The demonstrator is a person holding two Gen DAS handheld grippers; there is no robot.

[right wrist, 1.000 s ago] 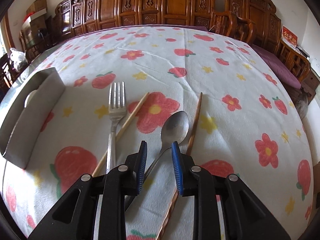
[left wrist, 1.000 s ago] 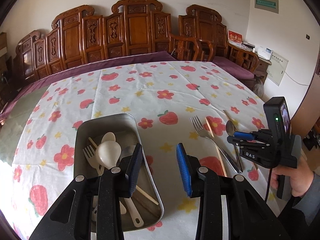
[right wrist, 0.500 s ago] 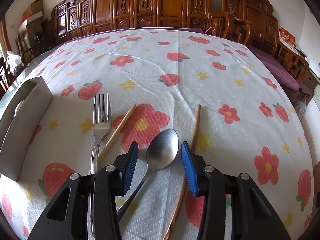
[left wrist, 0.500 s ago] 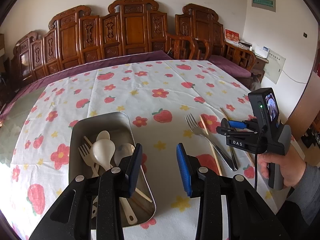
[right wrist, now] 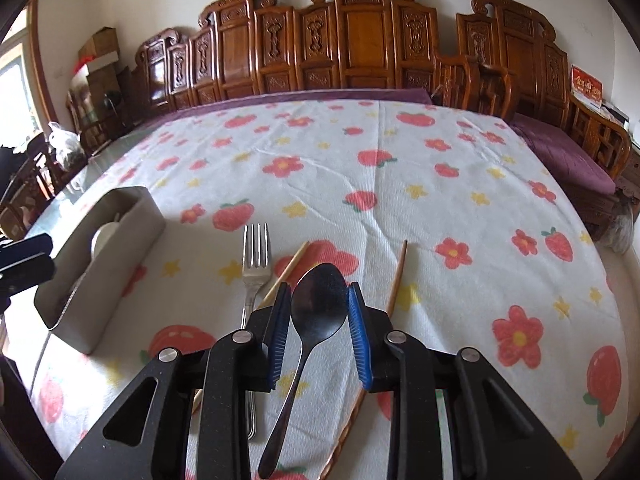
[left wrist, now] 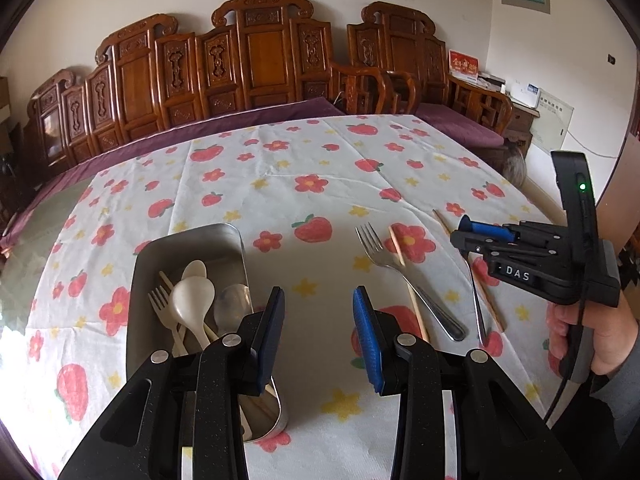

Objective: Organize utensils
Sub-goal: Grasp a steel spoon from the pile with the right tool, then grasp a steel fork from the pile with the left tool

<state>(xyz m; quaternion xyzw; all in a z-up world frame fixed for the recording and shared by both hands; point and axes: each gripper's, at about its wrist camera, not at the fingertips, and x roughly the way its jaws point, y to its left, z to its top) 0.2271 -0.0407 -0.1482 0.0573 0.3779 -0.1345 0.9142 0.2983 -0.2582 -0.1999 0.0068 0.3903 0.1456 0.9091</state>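
Blue pads on your right gripper (right wrist: 319,330) sit on both sides of the metal spoon (right wrist: 318,308), at the bottom middle of the right view. The fingers look about as wide as the spoon's bowl, and I cannot tell if they touch it yet. So you seem to be at the grab step — I think the next move is a gentle squeeze, then a lift.

Your left gripper (left wrist: 318,336) is wide open and holds nothing.

The steel tray (left wrist: 188,246) is at the lower left of the left view, with pale spoons and a fork already in it. That looks like where the spoon goes.

Just past the spoon lie a metal fork (right wrist: 256,264) and two chopsticks (right wrist: 396,276) — close by, so lift straight up. The tablecloth (right wrist: 400,168) further back has nothing on it.
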